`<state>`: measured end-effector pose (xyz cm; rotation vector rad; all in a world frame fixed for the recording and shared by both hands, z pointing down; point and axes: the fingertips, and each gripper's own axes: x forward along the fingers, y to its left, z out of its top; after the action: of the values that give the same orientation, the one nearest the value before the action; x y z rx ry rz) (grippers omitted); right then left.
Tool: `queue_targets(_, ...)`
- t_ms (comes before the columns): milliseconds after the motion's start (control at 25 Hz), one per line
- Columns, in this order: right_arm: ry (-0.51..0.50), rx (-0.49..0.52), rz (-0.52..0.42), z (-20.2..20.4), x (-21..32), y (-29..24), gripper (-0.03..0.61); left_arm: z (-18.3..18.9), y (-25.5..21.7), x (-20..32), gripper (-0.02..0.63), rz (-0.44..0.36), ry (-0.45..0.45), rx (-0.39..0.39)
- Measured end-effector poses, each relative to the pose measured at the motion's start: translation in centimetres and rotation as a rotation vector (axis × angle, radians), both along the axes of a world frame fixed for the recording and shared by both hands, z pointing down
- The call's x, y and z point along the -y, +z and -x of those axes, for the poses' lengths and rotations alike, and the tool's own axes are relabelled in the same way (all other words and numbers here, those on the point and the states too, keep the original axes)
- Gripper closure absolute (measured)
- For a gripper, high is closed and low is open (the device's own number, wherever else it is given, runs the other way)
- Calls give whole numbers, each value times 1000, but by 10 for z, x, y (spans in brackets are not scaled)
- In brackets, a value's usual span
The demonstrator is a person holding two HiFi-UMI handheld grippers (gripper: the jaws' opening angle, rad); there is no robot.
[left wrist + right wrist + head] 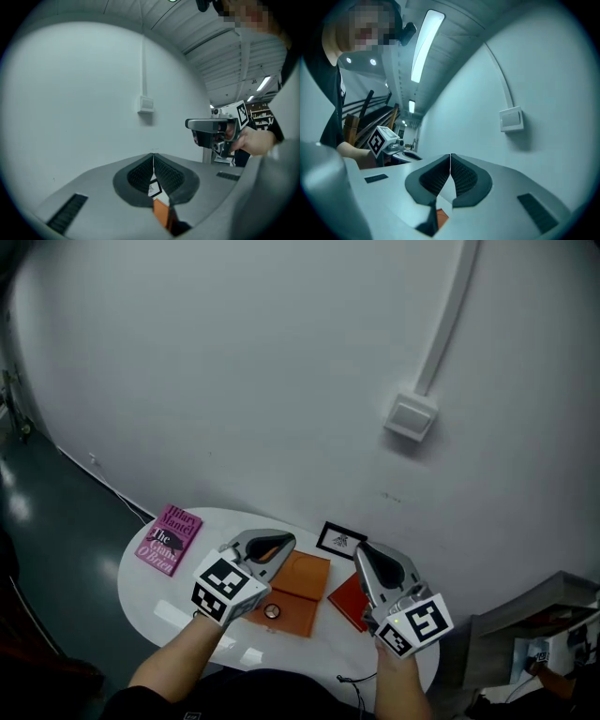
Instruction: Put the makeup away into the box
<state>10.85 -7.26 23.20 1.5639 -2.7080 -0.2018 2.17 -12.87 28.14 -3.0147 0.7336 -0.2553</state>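
Two grippers (279,543) (364,555), jaws together, above perhaps one box (305,585).

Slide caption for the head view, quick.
Shut, empty left tool and right tool above white table with orange box and pink book.

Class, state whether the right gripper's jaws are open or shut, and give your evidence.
Shut. The grey right gripper shows its dark ribbed pads touching at the tips, with nothing between them.
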Motion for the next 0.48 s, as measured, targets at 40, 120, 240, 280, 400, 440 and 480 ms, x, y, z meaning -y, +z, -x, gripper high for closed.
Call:
queue_targets(40, 10, 42, -14, -1, -3, -2, 541, 0, -2, -2, 599, -6, -10, 1)
queue_targets(120, 34, 138, -10, -7, -8, 3, 543, 2, -3, -4, 599, -16, -28, 7)
queue_targets(240, 54, 160, 43, -11, -9, 26, 543, 7, -5, -1, 599, -17, -40, 0)
queue_targets(280, 65, 158, 50, -13, -9, 30, 543, 10, -6, 0, 599, -16, -48, -7)
queue_targets(400, 99, 132, 51, -17, -10, 33, 543, 15, -3, 2, 599, -4, -62, -13)
queue_targets(440, 108, 112, 51, -18, -10, 34, 543, 16, -1, 2, 600, 3, -64, -14)
queue_targets(480, 114, 95, 50, -18, -11, 34, 543, 16, 1, 2, 599, 11, -66, -16)
